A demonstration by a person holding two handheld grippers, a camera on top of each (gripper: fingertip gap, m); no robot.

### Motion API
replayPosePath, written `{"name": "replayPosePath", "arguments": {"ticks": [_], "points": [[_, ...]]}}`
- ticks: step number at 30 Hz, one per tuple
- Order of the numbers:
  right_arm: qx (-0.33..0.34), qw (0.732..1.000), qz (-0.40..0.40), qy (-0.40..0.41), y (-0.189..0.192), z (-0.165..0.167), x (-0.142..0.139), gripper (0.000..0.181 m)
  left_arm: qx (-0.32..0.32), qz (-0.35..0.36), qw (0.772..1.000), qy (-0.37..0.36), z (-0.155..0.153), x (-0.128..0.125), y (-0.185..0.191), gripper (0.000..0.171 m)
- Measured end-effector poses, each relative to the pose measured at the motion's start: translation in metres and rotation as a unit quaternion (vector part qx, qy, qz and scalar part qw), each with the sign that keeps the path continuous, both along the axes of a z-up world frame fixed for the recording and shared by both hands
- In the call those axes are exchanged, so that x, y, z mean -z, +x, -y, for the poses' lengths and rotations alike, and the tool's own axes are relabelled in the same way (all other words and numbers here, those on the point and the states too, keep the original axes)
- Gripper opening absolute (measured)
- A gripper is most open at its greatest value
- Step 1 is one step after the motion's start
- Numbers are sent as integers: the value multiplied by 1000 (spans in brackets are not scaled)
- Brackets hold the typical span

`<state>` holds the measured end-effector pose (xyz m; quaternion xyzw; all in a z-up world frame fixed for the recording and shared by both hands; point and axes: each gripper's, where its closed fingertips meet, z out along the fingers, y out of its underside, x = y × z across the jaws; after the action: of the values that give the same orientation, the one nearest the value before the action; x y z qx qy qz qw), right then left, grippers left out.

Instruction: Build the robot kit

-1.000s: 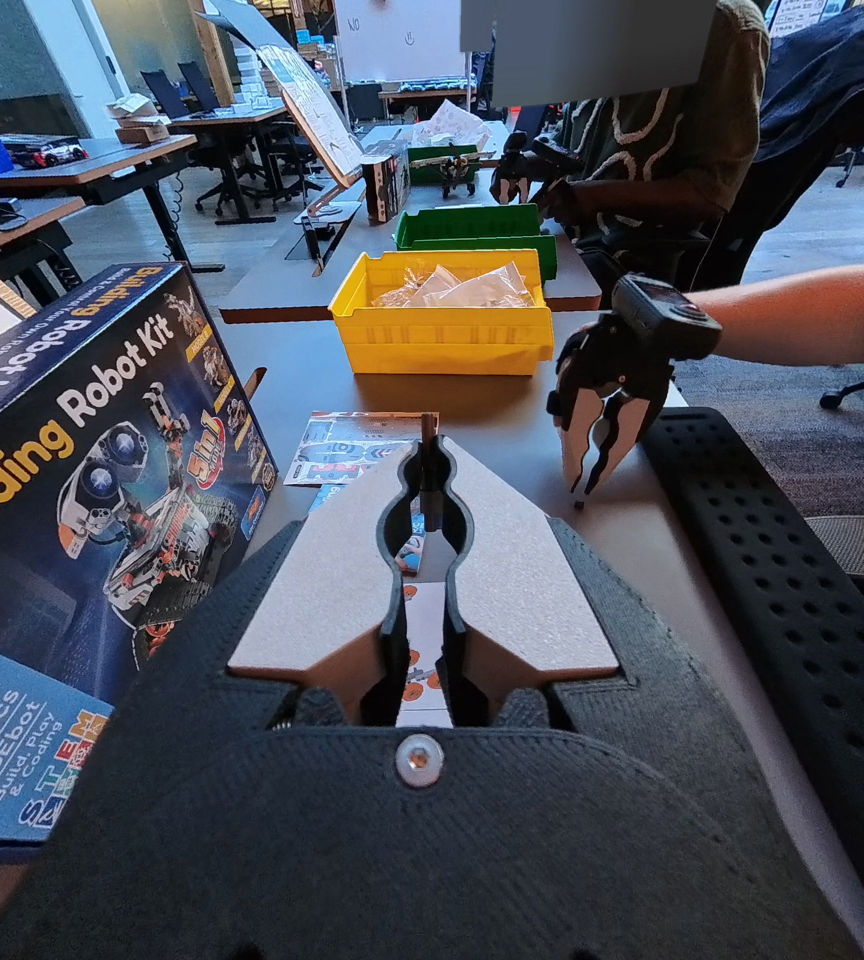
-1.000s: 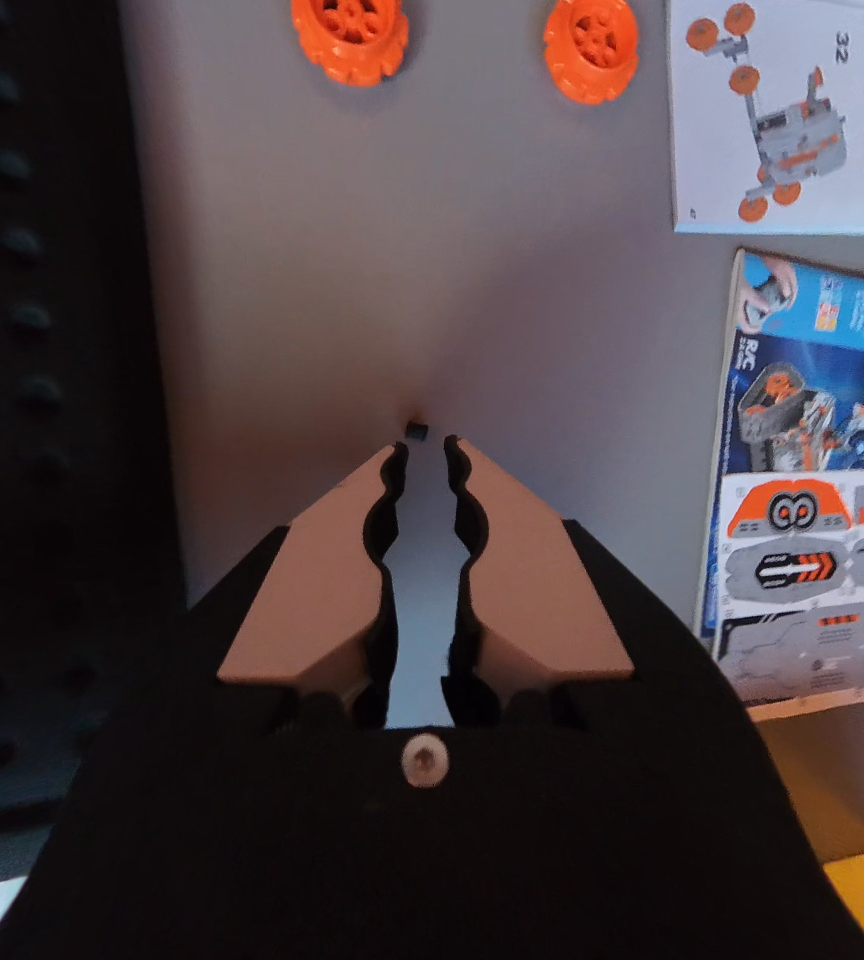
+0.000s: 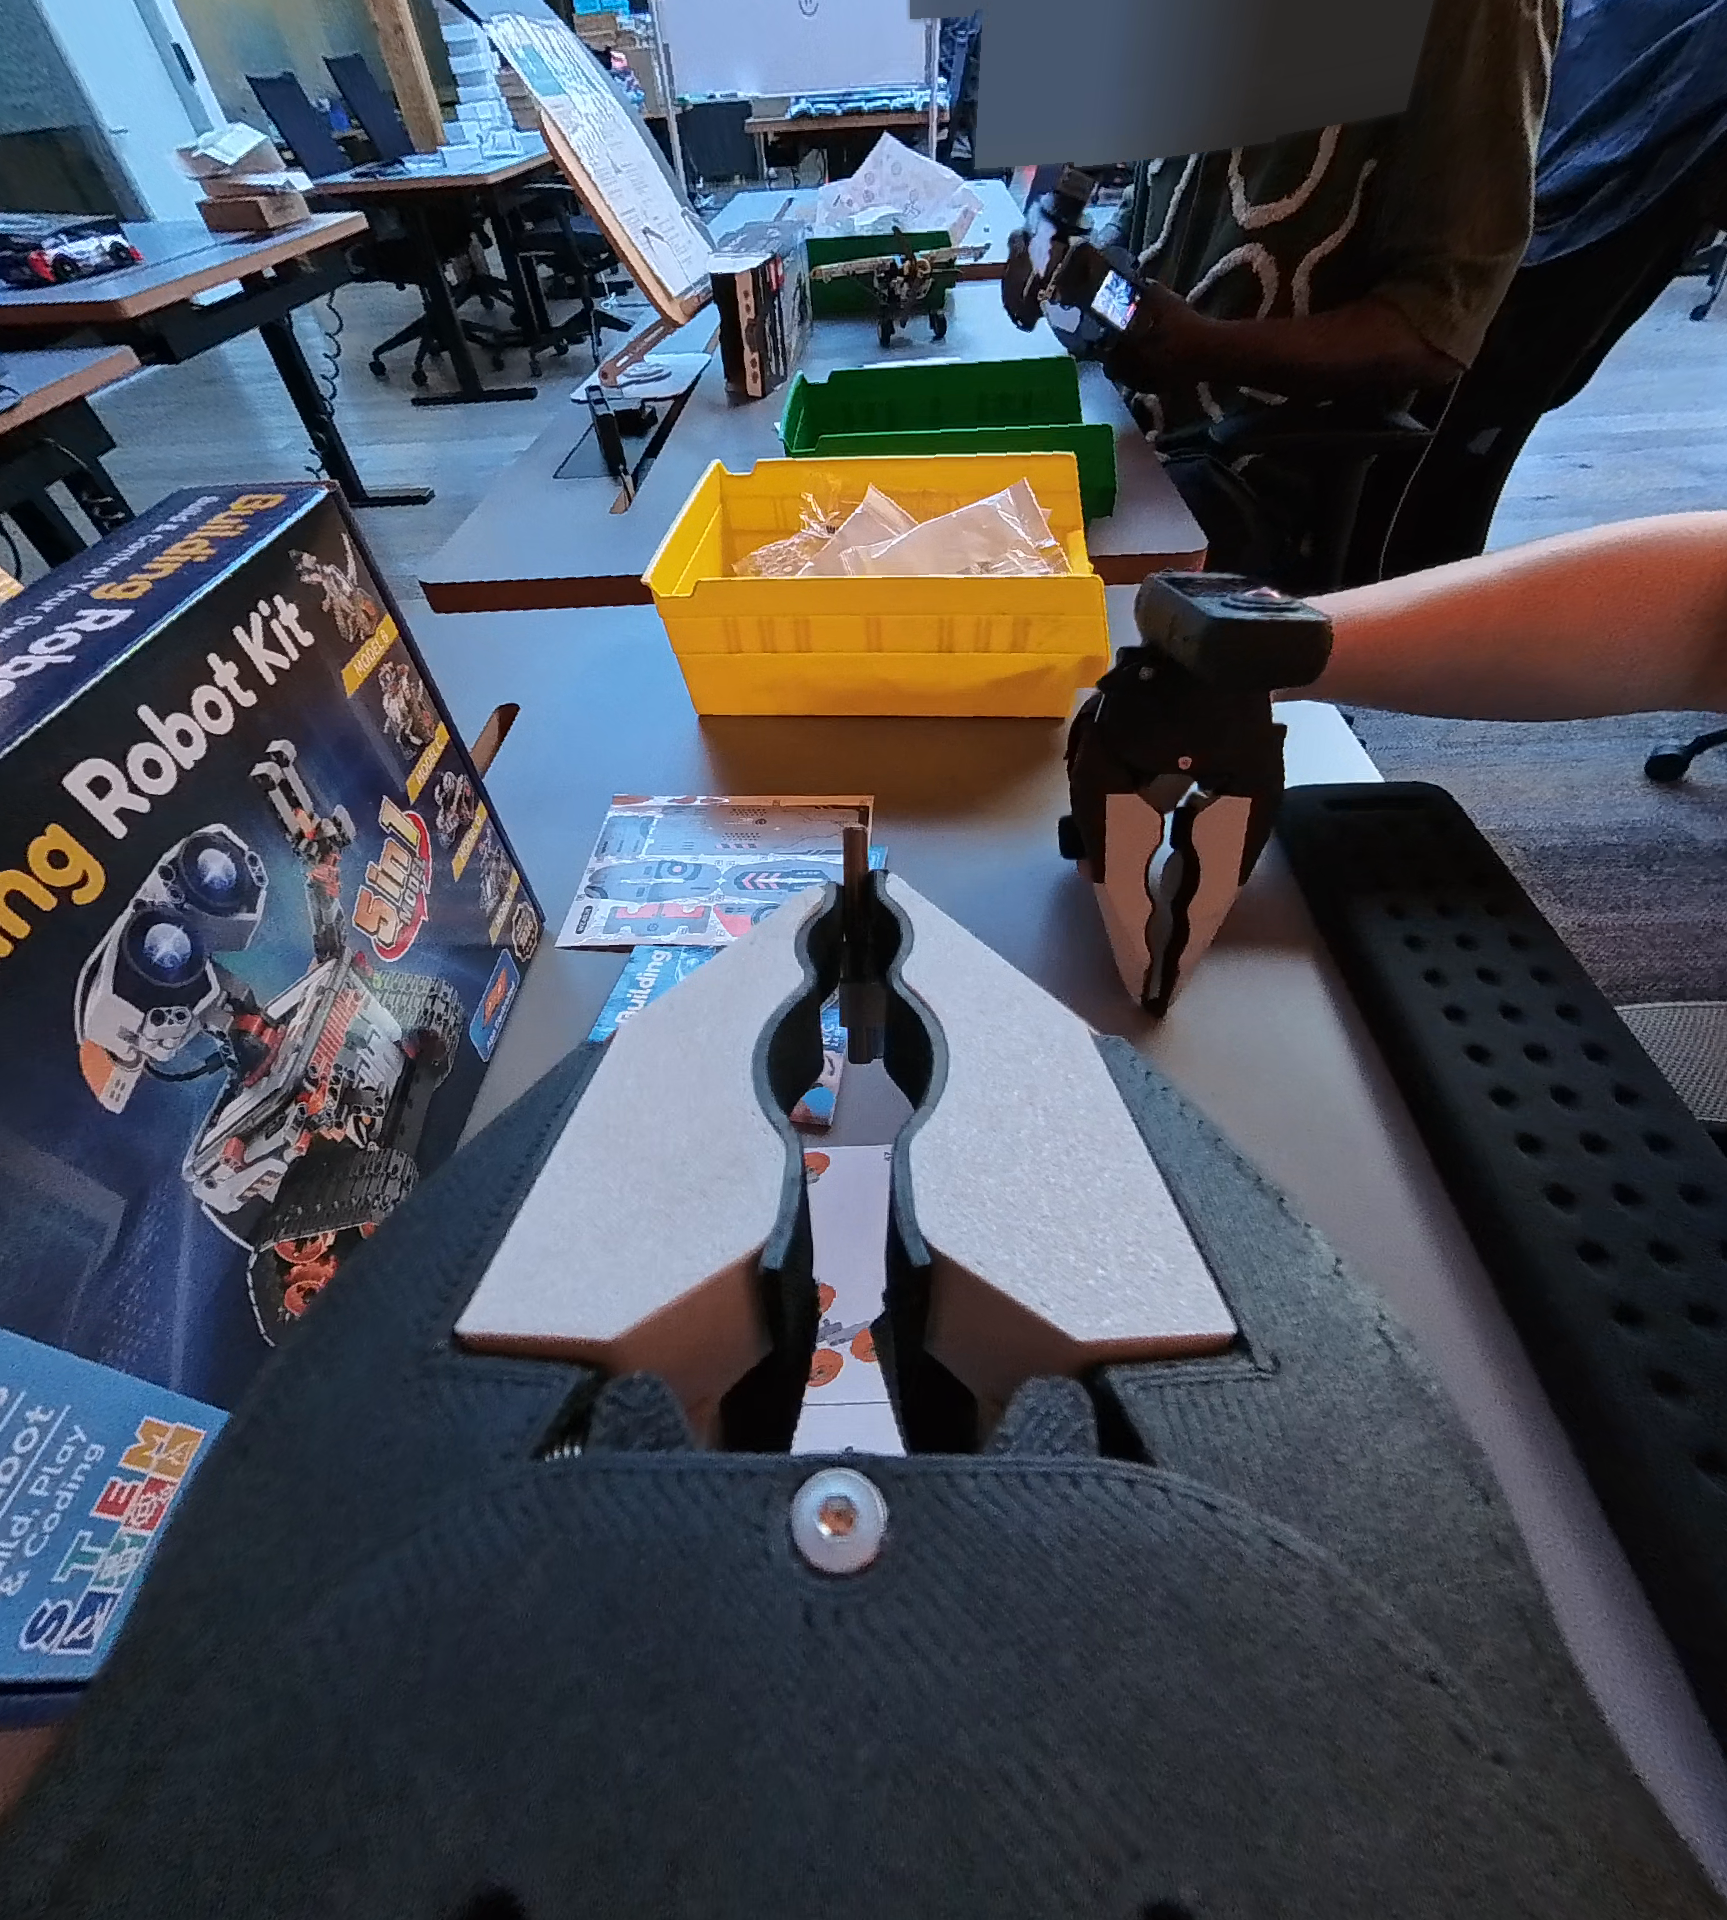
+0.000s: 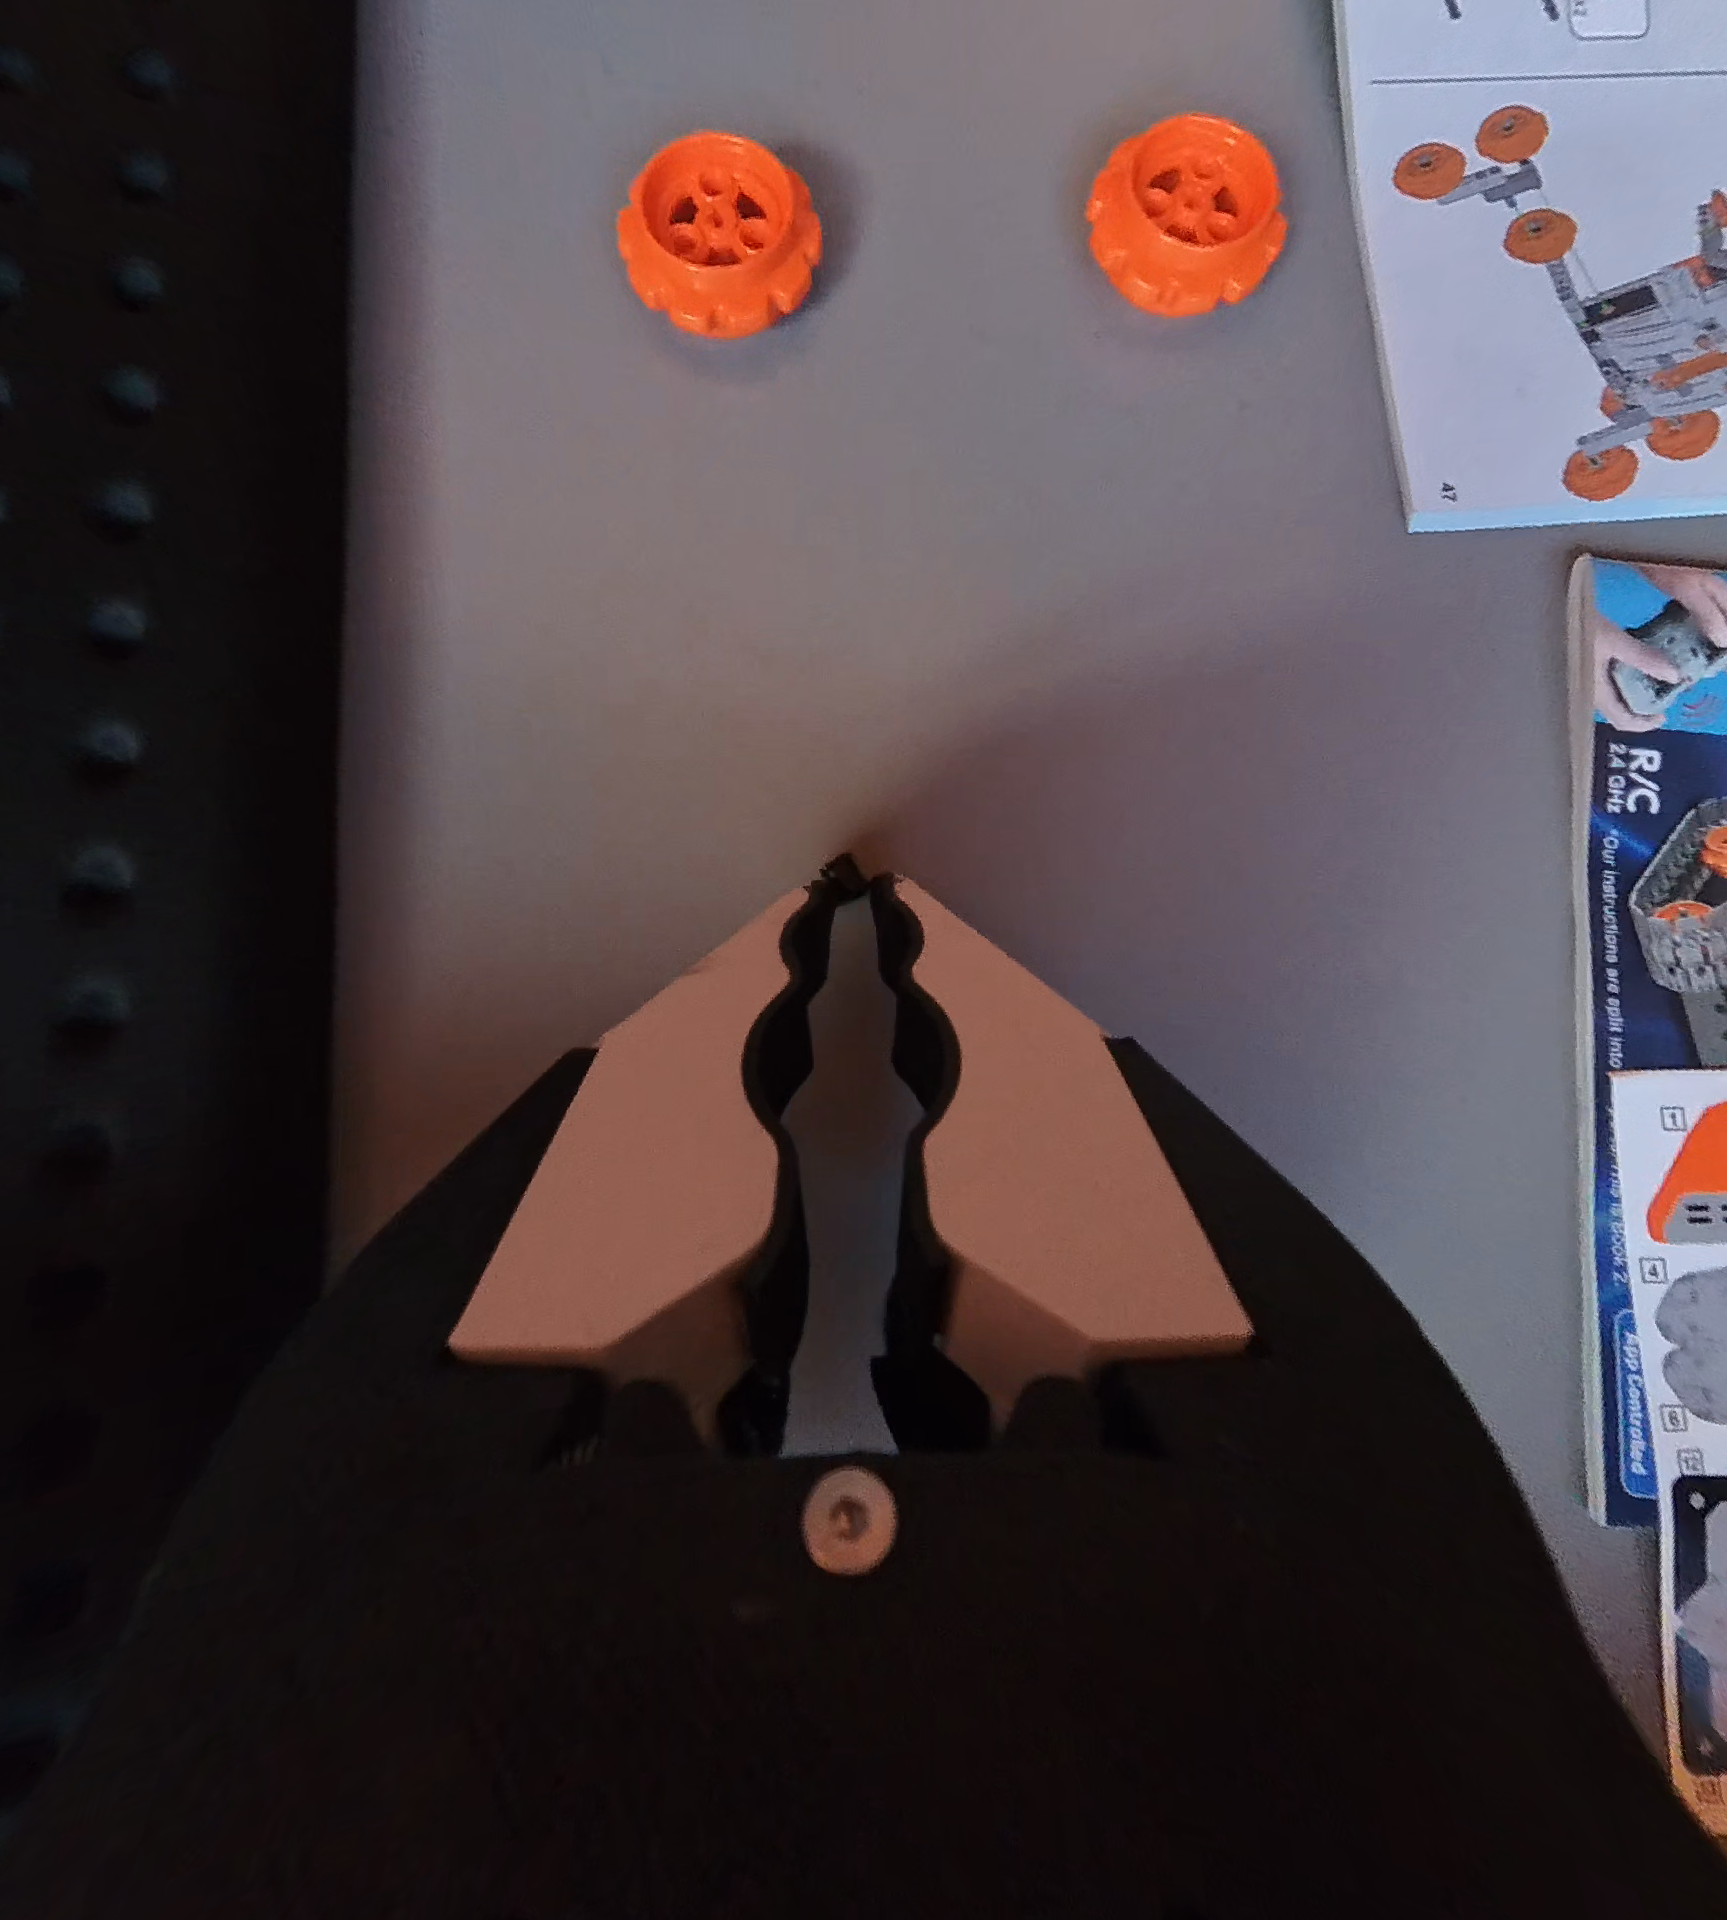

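My left gripper is shut on a thin black axle rod and holds it upright above the grey table. My right gripper points straight down at the table and is shut on a tiny black bushing at its fingertips, touching the tabletop. It also shows in the left wrist view, tips on the table, to the right of the left gripper. Two orange wheels lie on the table beyond the right gripper.
A dark blue kit box stands at the left. A yellow bin with plastic bags and green bins sit farther back. Booklets and a sticker sheet lie on the table. A black perforated chair arm runs along the right edge. A seated person is beyond. The gap from one gripper's tips to the other's is roughly 30 centimeters.
My right gripper has dropped onto the table and closed its fingers on the tiny black bushing that lay just ahead of its tips. My left gripper has barely moved with the rod.
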<state>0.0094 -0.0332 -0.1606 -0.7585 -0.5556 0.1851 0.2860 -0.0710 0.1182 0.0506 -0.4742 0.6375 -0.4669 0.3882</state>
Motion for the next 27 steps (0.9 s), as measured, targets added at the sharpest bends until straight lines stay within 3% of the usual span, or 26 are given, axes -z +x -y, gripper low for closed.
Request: {"name": "replayPosePath", "arguments": {"ticks": [7,11,13,17,23,27], "points": [[20,1000,12,0,1,0,0,5,0,-5,1000,-5,-2,4,1,1],[49,989,130,48,33,-3,-1,5,-6,-6,1000,-2,-4,4,2,1],[42,969,233,75,55,-2,-5,5,-7,-5,1000,-4,-5,4,1,1],[40,893,446,46,107,10,-6,6,-10,-5,1000,-6,-7,4,0,1],[89,811,573,-81,151,36,-3,5,-8,2,1000,-5,-5,-2,-3,1],[120,784,592,-143,157,45,-1,5,-7,4,1000,-7,-4,-3,-4,1]]}}
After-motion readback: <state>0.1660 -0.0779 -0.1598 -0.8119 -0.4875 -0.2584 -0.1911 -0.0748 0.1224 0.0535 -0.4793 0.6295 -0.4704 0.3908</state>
